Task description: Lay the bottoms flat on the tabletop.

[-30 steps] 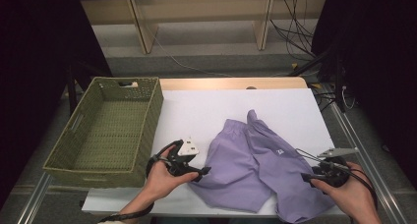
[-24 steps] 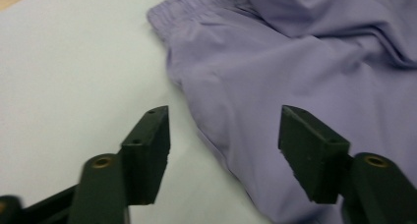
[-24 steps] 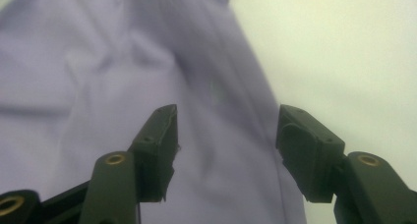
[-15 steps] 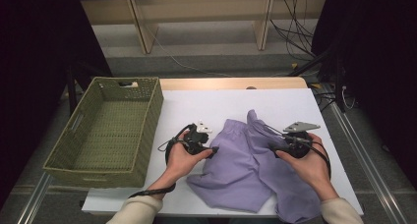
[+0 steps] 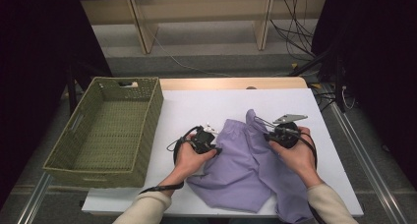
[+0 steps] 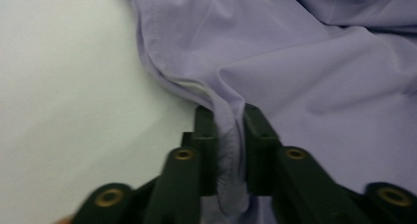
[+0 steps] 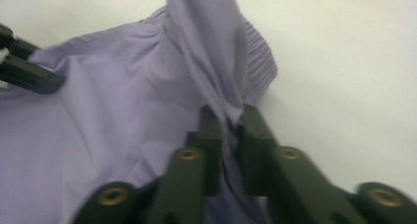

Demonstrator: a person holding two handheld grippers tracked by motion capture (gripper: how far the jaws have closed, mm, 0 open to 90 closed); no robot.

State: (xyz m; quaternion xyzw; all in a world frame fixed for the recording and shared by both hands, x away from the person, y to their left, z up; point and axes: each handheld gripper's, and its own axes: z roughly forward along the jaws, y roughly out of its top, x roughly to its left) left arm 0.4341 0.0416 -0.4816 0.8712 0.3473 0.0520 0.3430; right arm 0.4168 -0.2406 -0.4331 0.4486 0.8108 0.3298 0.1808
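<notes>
Fabric is pinched in both grippers. The purple garment (image 5: 246,160) lies rumpled on the white tabletop (image 5: 196,111), right of the green woven basket (image 5: 105,130), which sits at the tabletop's left edge, well apart from the cloth.

The left gripper (image 5: 215,149) meets the garment's left edge. In the left gripper view its fingers (image 6: 204,135) have just been closing and now clench a narrow fold of the hem (image 6: 228,145), which stands up between them.

The right gripper (image 5: 268,135) sits on the garment's upper right part, near the gathered waistband (image 7: 258,52). In the right gripper view its fingers (image 7: 209,135) have likewise just been closing, and they grasp a raised ridge of cloth (image 7: 211,47) that runs up and away from them. The left gripper (image 7: 24,69) also shows at the far left of that view, at the cloth's edge.

Each gripper rests in one of the person's hands, whose cream sleeves (image 5: 147,209) come in from the bottom of the high view.
</notes>
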